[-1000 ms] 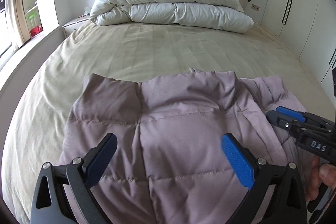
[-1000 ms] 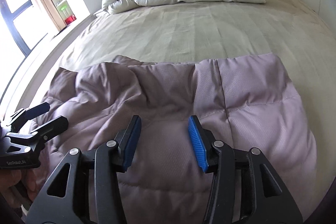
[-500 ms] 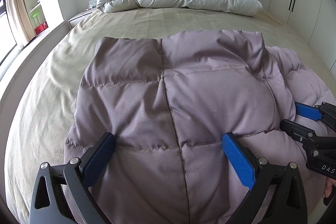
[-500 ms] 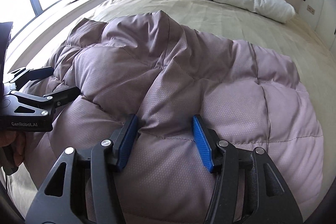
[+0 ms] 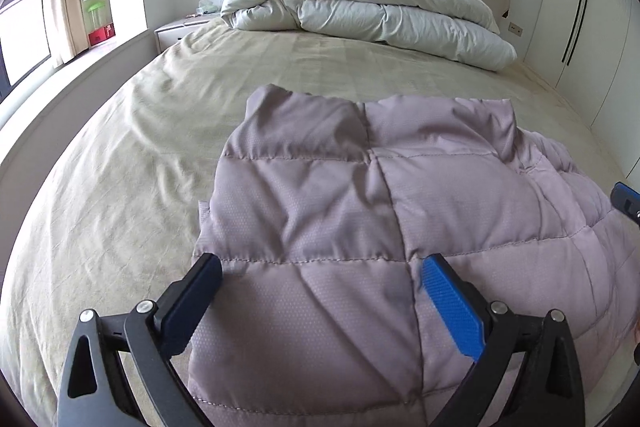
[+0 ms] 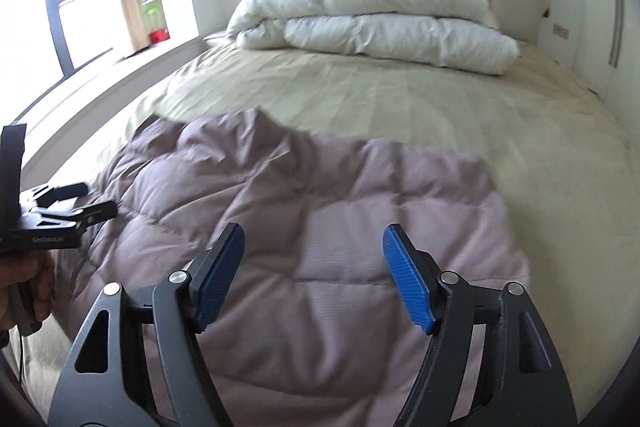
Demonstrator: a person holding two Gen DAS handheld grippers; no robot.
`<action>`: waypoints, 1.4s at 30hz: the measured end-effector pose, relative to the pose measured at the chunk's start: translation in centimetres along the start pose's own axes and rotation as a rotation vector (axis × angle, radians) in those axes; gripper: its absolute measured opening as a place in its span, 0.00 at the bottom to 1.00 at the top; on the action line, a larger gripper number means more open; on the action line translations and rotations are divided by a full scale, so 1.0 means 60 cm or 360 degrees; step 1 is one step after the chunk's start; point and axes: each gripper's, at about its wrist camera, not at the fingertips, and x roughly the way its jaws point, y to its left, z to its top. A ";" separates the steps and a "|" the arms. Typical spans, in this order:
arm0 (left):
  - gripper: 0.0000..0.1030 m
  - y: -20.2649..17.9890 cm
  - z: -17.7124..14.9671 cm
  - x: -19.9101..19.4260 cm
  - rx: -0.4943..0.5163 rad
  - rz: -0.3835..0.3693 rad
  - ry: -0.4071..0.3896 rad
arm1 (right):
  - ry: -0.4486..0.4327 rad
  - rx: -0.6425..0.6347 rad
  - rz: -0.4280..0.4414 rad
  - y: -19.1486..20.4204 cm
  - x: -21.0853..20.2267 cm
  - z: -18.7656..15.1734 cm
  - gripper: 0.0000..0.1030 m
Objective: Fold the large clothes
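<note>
Beige bed (image 5: 120, 187), mauve quilted jacket (image 5: 360, 207) atop.

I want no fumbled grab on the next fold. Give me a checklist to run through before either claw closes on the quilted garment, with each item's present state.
1. Left claw open: ok, jaws spread wide.
2. Right claw open: ok, jaws spread wide.
3. Fabric between the left fingers: cannot tell; the mauve quilted garment shows between them, but contact is not visible.
4. Garment lying on the bed sheet: ok, nothing pinched or lifted.
5. Garment flat for folding: not ok; the far edge is puffed and rumpled in the right wrist view.
6. Space ahead: ok; the white duvet sits far back by the headboard.
</note>
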 end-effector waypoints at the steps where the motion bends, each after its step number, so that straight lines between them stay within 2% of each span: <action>1: 1.00 0.000 -0.001 0.009 0.0007 -0.0001 0.0028 | 0.0029 0.0064 -0.0012 -0.024 0.002 -0.001 0.69; 4: 1.00 -0.006 -0.003 0.025 0.0036 0.0017 0.0043 | 0.0221 0.0122 -0.0113 -0.079 0.043 -0.027 0.69; 5: 1.00 -0.007 -0.003 0.027 0.0040 0.0015 0.0047 | 0.0244 0.0115 -0.0092 -0.089 0.055 -0.042 0.69; 9: 1.00 -0.004 -0.002 0.039 0.0036 -0.0014 0.0067 | 0.0160 0.0094 -0.0088 -0.101 0.070 -0.074 0.70; 14: 1.00 -0.001 -0.001 0.044 0.0015 -0.0035 0.0079 | 0.0173 0.0083 -0.0093 -0.100 0.090 -0.079 0.71; 17: 1.00 0.008 -0.001 0.025 -0.0052 -0.0076 0.0081 | 0.0191 0.0108 -0.0050 -0.103 0.086 -0.072 0.71; 20: 1.00 0.045 -0.003 -0.019 -0.0184 -0.0244 0.0032 | 0.0210 0.0190 0.0055 -0.117 0.057 -0.053 0.76; 22: 1.00 0.084 -0.005 -0.050 -0.0305 -0.0368 -0.0014 | 0.0151 0.0287 0.0164 -0.138 0.021 -0.043 0.77; 24: 1.00 0.125 -0.008 -0.070 -0.0411 -0.0463 -0.0040 | 0.0057 0.0385 0.0254 -0.170 -0.016 -0.035 0.88; 25: 1.00 0.145 -0.010 -0.072 -0.0471 -0.0523 -0.0032 | 0.0017 0.0435 0.0281 -0.189 -0.032 -0.034 0.98; 26: 1.00 0.164 -0.011 -0.070 -0.0539 -0.0581 -0.0010 | -0.0003 0.0483 0.0306 -0.208 -0.044 -0.034 1.00; 29: 1.00 0.204 -0.019 -0.051 -0.0687 -0.0662 0.0087 | 0.0103 0.0611 0.0332 -0.263 -0.043 -0.043 1.00; 32: 1.00 0.217 -0.031 -0.023 -0.0783 -0.0815 0.0168 | 0.0252 0.0755 0.0387 -0.310 -0.019 -0.072 1.00; 34: 1.00 0.220 -0.040 0.003 -0.0830 -0.0845 0.0250 | 0.0317 0.0864 0.0418 -0.333 -0.005 -0.100 1.00; 37: 1.00 0.215 -0.047 0.037 -0.0856 -0.0881 0.0355 | 0.0329 0.0973 0.0492 -0.352 0.011 -0.132 1.00; 42: 1.00 0.207 -0.041 0.067 -0.0861 -0.0963 0.0416 | 0.0357 0.1081 0.0659 -0.365 0.045 -0.155 1.00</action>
